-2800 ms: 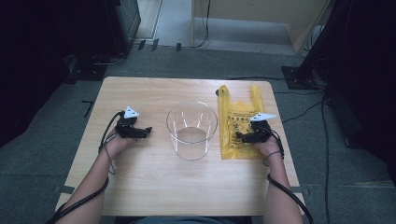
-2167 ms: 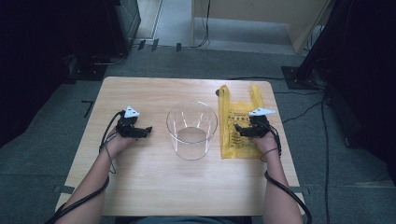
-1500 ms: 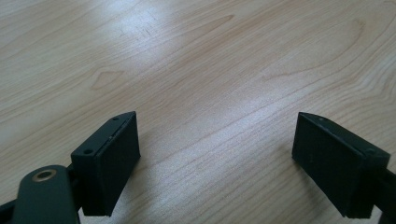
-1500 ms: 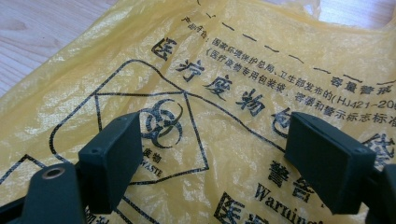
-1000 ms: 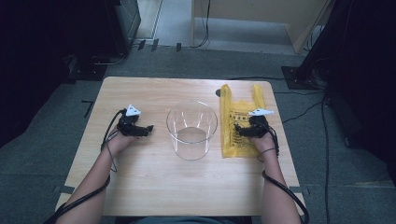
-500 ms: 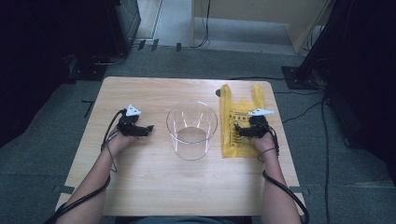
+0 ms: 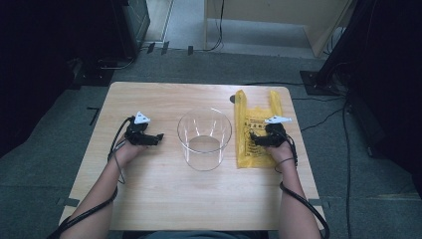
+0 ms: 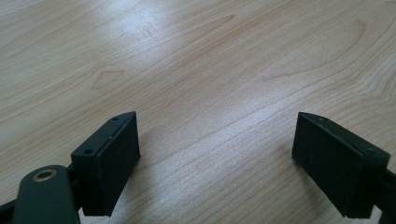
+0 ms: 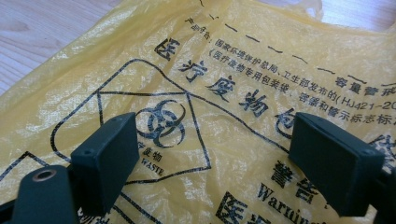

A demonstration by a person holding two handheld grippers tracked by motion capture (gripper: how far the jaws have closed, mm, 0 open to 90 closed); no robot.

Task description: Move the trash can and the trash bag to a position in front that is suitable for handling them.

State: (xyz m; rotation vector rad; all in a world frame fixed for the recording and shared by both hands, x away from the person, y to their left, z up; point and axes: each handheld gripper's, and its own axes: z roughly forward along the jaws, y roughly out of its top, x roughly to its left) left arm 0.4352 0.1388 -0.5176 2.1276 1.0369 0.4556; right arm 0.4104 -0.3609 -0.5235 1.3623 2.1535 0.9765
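High view: the right tool [image 7: 256, 140] sits over the yellow biohazard waste bag [image 7: 251, 119], which lies flat on the wooden surface [image 7: 164, 199] just right of the clear plastic bucket [image 7: 204, 138]. Compared with a few seconds back, this tool has crept a little forward and inward along the bag, then settled; over the last half second it barely shifts. The left tool [image 7: 158, 136] has kept its place on the bare wood left of the bucket throughout.

Right gripper view shows that tool's jaws spread wide, with the printed film of the bag [image 9: 224, 93] between and beneath them, nothing pinched yet. Left gripper view shows jaws equally spread over bare wood grain [image 8: 210, 70].

That small advance followed by stillness suggests the right hand has finished lining up and is about to nip the thin plastic. The film lies flat and slippery, so catching a fold may take a downward press first.
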